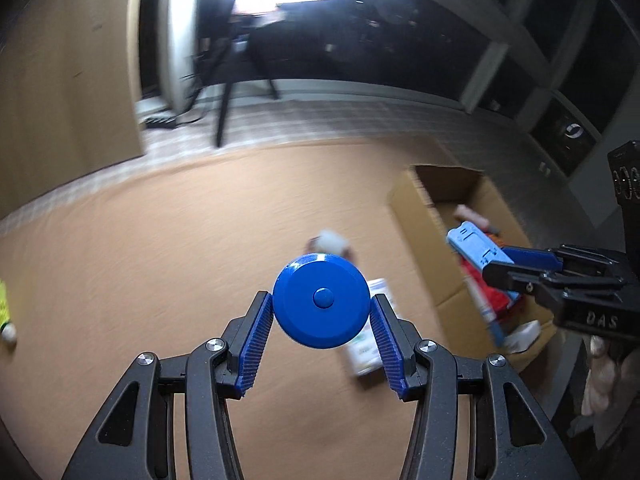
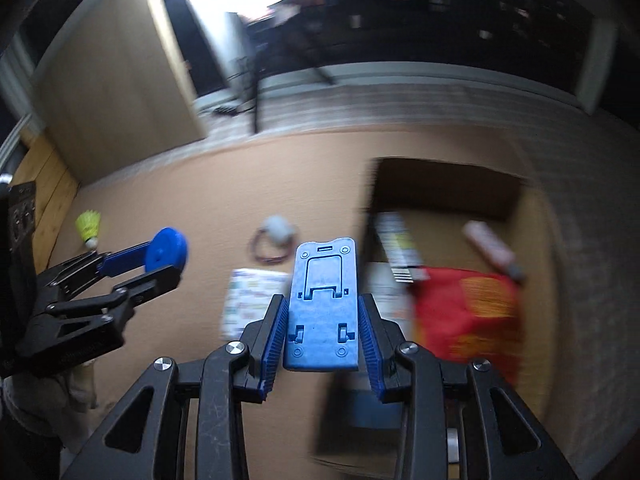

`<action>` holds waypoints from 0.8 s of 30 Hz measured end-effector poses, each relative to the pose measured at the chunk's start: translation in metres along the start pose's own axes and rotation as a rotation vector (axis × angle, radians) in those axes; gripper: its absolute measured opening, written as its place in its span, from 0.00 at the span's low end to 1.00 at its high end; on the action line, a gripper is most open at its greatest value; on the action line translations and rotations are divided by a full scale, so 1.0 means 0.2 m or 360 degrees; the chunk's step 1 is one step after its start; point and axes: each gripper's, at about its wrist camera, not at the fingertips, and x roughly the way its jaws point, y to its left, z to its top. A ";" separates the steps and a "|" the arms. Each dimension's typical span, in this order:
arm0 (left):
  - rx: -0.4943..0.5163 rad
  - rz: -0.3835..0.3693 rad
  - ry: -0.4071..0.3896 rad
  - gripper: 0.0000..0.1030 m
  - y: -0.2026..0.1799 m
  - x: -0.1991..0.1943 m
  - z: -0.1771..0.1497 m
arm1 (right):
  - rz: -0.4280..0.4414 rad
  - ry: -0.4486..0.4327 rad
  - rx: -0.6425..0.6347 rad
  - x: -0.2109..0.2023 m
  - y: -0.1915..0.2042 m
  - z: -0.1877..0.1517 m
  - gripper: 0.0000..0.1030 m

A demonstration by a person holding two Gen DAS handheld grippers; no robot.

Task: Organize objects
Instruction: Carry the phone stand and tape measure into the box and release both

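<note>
My left gripper (image 1: 321, 298) is shut on a round dark-blue disc (image 1: 316, 324) with a centre button, held above the brown tabletop (image 1: 160, 260). In the right wrist view, that left gripper (image 2: 162, 262) and its disc (image 2: 166, 254) hang at the left. My right gripper (image 2: 323, 300) is shut on a flat light-blue plastic stand (image 2: 324, 272), pads pressing its long edges. It hovers by the near-left corner of an open cardboard box (image 2: 536, 216). The left wrist view shows the right gripper (image 1: 496, 262) with the stand (image 1: 472, 242) over that box (image 1: 412, 204).
The box holds a red packet (image 2: 468, 312), a pink tube (image 2: 488, 248) and a barcoded pack (image 2: 400, 248). On the table lie a white printed carton (image 2: 252, 300), a pale roll beside a bead ring (image 2: 276, 232) and a yellow shuttlecock (image 2: 90, 226). A person's hand (image 1: 600, 380) holds the right gripper.
</note>
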 end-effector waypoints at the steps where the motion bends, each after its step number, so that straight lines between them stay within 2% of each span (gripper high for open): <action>1: 0.0021 -0.0019 0.0002 0.52 -0.05 0.02 0.02 | -0.0018 -0.0010 0.0033 -0.02 -0.07 0.00 0.32; 9: 0.0177 -0.0148 0.0045 0.52 -0.47 0.18 0.11 | -0.0091 -0.0050 0.0200 -0.07 -0.42 0.01 0.32; 14: 0.0246 -0.0206 0.0087 0.52 -0.67 0.27 0.11 | -0.0096 -0.0032 0.0236 -0.03 -0.53 0.01 0.32; 18: 0.0286 -0.0224 0.0118 0.53 -0.76 0.30 0.09 | -0.0087 -0.0038 0.0249 -0.03 -0.57 0.01 0.33; 19: 0.0291 -0.0229 0.0124 0.53 -0.77 0.31 0.09 | -0.0077 -0.0039 0.0250 -0.04 -0.58 0.01 0.36; 22: 0.0262 -0.0245 0.0126 0.63 -0.76 0.30 0.10 | -0.0066 -0.0060 0.0259 -0.05 -0.58 0.01 0.47; 24: 0.0247 -0.0241 0.0113 0.63 -0.74 0.29 0.10 | -0.0045 -0.0066 0.0270 -0.07 -0.58 0.01 0.48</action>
